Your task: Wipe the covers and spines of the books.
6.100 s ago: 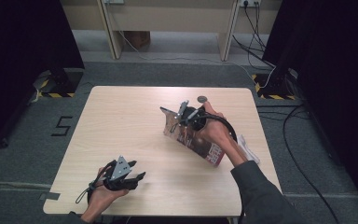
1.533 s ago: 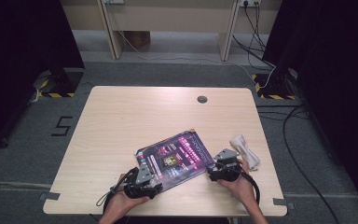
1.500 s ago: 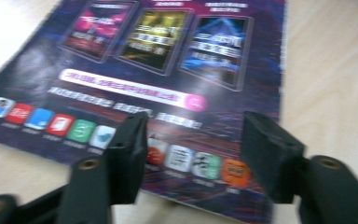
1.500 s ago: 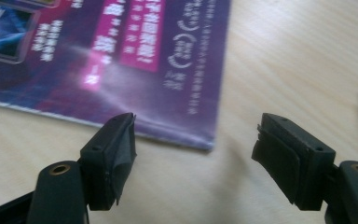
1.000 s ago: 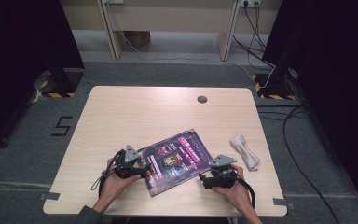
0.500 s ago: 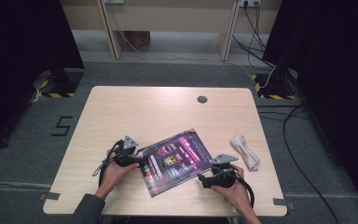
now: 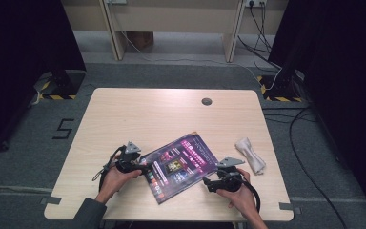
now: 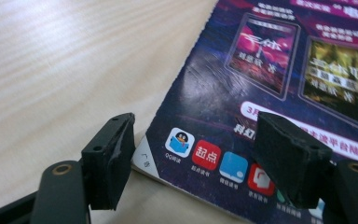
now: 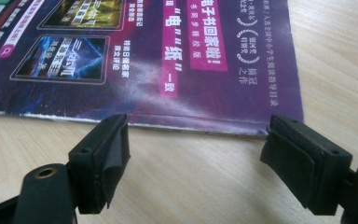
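Both my left gripper point(image 7: 145, 168) and right gripper point(image 7: 208, 183) gape beside the magazine point(image 7: 181, 165); a cloth point(image 7: 250, 155) lies at three o'clock.

A: What do the grippers look like?
B: Both the left gripper point(image 7: 145, 168) and the right gripper point(image 7: 206, 182) are black, each topped by a grey three-cornered plate and trailing a black looped cable.
A: And the jaws?
B: Blocky black pads with brass-ringed screw holes. A dark sleeve point(image 7: 88, 214) covers the left forearm.

A magazine point(image 7: 181, 166) lies on the table point(image 7: 147, 114) toward 6 o'clock. The left tool point(image 7: 143, 168) sits at its 9 o'clock edge, the right tool point(image 7: 208, 184) at its 4 o'clock. A cloth point(image 7: 250, 154) lies at the magazine's 3 o'clock, a grommet point(image 7: 207, 101) at its 12.
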Motion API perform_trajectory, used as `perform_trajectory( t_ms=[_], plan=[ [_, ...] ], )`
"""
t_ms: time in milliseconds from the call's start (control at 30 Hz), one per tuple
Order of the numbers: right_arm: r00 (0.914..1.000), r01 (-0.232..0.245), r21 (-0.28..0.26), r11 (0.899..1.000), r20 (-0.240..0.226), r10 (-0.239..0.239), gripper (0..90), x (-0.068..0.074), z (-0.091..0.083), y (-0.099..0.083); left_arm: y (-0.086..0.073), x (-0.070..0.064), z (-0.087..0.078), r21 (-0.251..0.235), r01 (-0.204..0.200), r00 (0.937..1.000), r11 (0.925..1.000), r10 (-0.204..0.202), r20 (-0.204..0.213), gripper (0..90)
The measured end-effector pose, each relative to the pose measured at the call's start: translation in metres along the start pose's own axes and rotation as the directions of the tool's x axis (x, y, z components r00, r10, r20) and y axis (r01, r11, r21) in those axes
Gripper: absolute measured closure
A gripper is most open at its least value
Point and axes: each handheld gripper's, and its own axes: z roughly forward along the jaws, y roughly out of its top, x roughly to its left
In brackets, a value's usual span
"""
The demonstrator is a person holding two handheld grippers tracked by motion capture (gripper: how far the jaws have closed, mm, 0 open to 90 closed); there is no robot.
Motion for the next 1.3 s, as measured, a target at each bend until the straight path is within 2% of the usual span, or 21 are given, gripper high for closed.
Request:
perform_trajectory(
  t_ms=[100, 200, 267, 333, 400, 467, 633, 800, 933, 1100, 1233, 1300],
  plan=[
    [1.0, -0.001, -0.002, 1.0, 0.0, 0.001, 22.7, -0.001, 0.0, 0.0, -0.006, -0.013, -0.007, 0.014, -0.02, 0.9997, 0.9997, 0.021, -0.012, 29.4],
    [0.9998, -0.017, 0.006, 1.0, -0.014, 0.017, 23.0, -0.001, 0.001, -0.001, -0.009, -0.027, -0.012, 0.03, -0.057, 0.9978, 0.9979, 0.058, -0.032, 29.4],
    [0.9995, -0.021, 0.007, 1.0, -0.024, 0.021, 23.0, -0.001, 0.001, -0.001, -0.012, -0.033, -0.015, 0.032, -0.064, 0.9975, 0.9975, 0.065, -0.029, 29.4],
    [0.9991, -0.027, 0.004, 1.0, -0.033, 0.027, 23.0, -0.001, 0.001, -0.001, -0.015, -0.038, -0.017, 0.03, -0.061, 0.9978, 0.9977, 0.062, -0.022, 29.4],
    [0.9972, -0.056, 0.008, 0.998, -0.05, 0.057, 23.0, -0.001, 0.002, -0.002, -0.017, -0.042, -0.019, 0.032, -0.057, 0.9981, 0.9978, 0.058, -0.021, 29.4],
    [0.996, -0.065, -0.003, 0.998, -0.061, 0.065, 23.1, -0.003, 0.002, -0.002, -0.019, -0.047, -0.02, 0.034, -0.054, 0.9985, 0.9979, 0.055, -0.003, 29.4],
    [0.9933, -0.087, -0.013, 0.996, -0.078, 0.085, 23.3, -0.004, 0.002, -0.002, -0.025, -0.061, -0.024, 0.033, -0.074, 0.9971, 0.9967, 0.074, 0.017, 29.3],
    [0.9926, -0.085, -0.01, 0.996, -0.088, 0.084, 23.5, -0.003, 0.005, -0.001, -0.03, -0.074, -0.027, 0.031, -0.101, 0.9942, 0.9944, 0.1, 0.04, 29.2],
    [0.9933, -0.076, -0.013, 0.997, -0.088, 0.075, 23.1, -0.002, 0.007, 0.0, -0.033, -0.083, -0.027, 0.041, -0.121, 0.9914, 0.9918, 0.119, 0.054, 29.1],
    [0.996, -0.063, -0.009, 0.998, -0.064, 0.062, 21.4, -0.005, 0.009, 0.004, -0.036, -0.093, -0.027, 0.051, -0.144, 0.9879, 0.9882, 0.141, 0.065, 28.8],
    [0.9971, -0.064, 0.0, 0.998, -0.04, 0.064, 20.1, -0.008, 0.013, 0.009, -0.038, -0.1, -0.027, 0.043, -0.154, 0.984, 0.9872, 0.149, 0.098, 28.4],
    [0.9983, -0.047, 0.008, 0.999, -0.033, 0.047, 20.0, -0.011, 0.015, 0.011, -0.039, -0.103, -0.028, 0.042, -0.162, 0.982, 0.9859, 0.157, 0.105, 28.6]
  ],
)
